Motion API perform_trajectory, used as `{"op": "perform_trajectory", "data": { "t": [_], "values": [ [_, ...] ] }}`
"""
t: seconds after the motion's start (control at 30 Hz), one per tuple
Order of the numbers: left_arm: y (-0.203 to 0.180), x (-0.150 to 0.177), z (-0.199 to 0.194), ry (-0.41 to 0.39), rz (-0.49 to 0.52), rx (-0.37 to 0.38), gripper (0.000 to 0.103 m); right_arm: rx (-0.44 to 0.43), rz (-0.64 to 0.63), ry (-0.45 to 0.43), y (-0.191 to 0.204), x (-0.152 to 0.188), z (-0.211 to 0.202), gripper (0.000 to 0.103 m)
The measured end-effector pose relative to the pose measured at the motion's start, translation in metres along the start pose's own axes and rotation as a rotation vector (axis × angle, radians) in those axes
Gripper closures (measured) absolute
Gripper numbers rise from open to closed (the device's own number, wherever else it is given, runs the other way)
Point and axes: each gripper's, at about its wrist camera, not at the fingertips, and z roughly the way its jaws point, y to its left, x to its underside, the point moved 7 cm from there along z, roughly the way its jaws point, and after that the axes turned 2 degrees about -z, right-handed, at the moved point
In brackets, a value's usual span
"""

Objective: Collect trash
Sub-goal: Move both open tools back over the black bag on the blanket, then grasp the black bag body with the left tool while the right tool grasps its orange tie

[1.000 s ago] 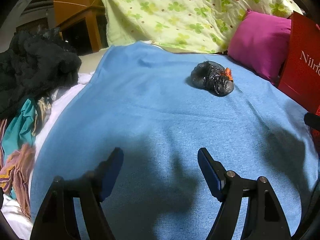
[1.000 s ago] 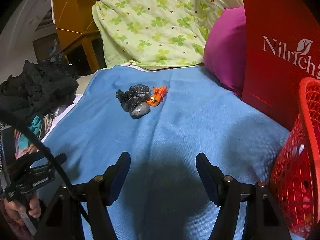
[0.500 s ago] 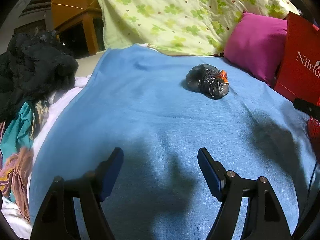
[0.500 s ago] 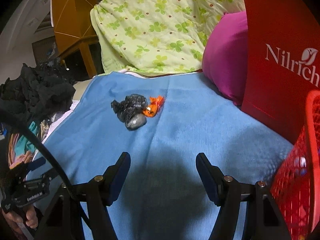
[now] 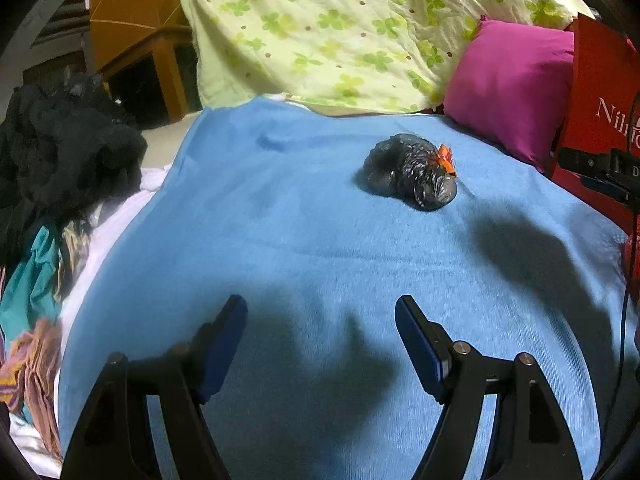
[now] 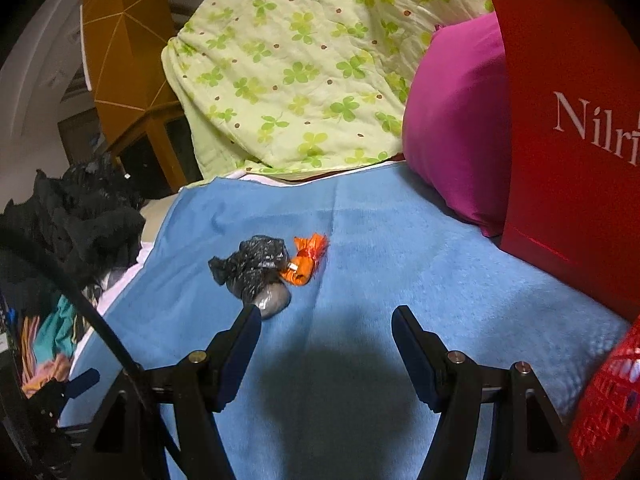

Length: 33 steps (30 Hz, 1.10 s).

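Observation:
A crumpled black plastic bag (image 5: 412, 174) (image 6: 254, 270) lies on the blue blanket (image 5: 280, 240) (image 6: 400, 264), with an orange wrapper (image 6: 306, 260) (image 5: 446, 158) touching its far right side. My left gripper (image 5: 320, 308) is open with nothing between its fingers, well short of the bag. My right gripper (image 6: 324, 316) is open too and empty. Its left fingertip sits just in front of the bag's near end. A red mesh basket (image 6: 612, 400) stands at the right edge of the right wrist view.
A red paper bag (image 6: 568, 128) (image 5: 600, 92) and a magenta pillow (image 5: 512, 88) (image 6: 452, 120) stand at the right. A green clover quilt (image 5: 340, 28) is heaped at the back. Dark and coloured clothes (image 5: 60, 152) are piled left of the blanket.
My right gripper has come closer to the black bag and orange wrapper, which now look larger and lower in its view. The left gripper shifted slightly; the bag sits further left in its view.

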Motion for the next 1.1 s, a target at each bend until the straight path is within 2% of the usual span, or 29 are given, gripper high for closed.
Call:
{"op": "perform_trajectory", "data": {
  "t": [0.7,1.1],
  "values": [
    [-0.035,-0.036,0.035,-0.025,0.091,0.03,0.026,-0.024,0.053,0.011,-0.007,-0.016,0.038,0.032],
    [-0.046,-0.058,0.067,-0.002,0.051,0.104,0.026,-0.02,0.056,0.031,-0.008,-0.022,0.064,0.032]
  ]
}}
